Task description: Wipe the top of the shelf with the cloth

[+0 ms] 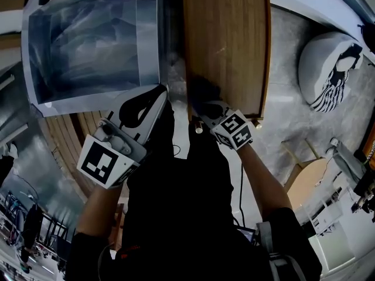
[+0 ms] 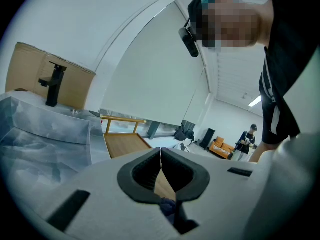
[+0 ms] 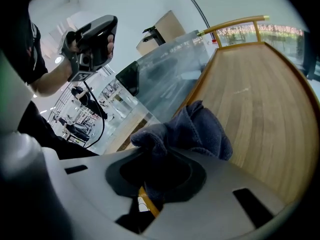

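Right at shelf (image 3: pixel 255 94) edge, cloth (image 3: pixel 197 129)

Dark cloth (image 3: pixel 200 129) bunched, apparently touching wooden shelf (image 3: pixel 255 99).

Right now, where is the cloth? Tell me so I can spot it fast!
Find the long wooden shelf top beside the silvery sink. At its near end, the right gripper pinches the cloth. It is the only soft, crumpled, dark blue-grey thing there.
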Available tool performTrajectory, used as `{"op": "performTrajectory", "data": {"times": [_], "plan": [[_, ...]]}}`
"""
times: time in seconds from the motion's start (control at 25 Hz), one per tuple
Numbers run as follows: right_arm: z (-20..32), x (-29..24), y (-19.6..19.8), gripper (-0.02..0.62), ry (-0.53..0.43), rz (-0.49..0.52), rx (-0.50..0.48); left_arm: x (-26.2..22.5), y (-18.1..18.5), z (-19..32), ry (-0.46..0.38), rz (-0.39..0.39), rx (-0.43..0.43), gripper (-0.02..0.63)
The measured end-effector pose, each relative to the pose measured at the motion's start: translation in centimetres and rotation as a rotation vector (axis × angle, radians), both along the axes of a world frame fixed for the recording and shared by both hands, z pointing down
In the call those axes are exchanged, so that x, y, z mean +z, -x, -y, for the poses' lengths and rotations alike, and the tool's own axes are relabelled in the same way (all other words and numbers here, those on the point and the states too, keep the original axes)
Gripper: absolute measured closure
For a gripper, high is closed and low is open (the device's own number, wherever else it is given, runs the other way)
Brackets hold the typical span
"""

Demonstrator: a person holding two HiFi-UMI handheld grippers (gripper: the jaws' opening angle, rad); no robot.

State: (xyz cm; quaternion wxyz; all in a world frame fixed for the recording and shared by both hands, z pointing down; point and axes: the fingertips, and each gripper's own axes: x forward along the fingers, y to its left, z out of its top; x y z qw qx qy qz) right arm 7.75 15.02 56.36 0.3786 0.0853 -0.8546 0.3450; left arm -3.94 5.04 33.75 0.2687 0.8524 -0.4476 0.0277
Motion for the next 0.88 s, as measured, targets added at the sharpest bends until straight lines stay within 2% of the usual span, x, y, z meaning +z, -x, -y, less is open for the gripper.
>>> {"op": "performTrajectory", "data": {"times": [0.12, 0.28, 0.68, 0.88], "plan": [[0.3, -0.5, 0.0, 0.535, 0.009, 0.014, -0.015, -0.1, -0.4, 0.5, -0.002, 0.0, 0.005, 0.583], [3.4, -2.0, 0.0, 0.535, -0.06, 0.034, 0.028, -0.2, -0.4, 1.4, -0.008, 0.0, 0.003, 0.583], [17.4, -6.3, -1.1, 0.535, -0.294, 0.078, 0.24, -0.9, 0.3, 4.7, -0.02, 0.01, -0.012, 0.583], [24.1, -7.9, -0.7, 0.535, -0.378, 0.091, 0.265, -1.1, 1.1, 6.8, -0.024, 0.018, -0.031, 0.583]]}}
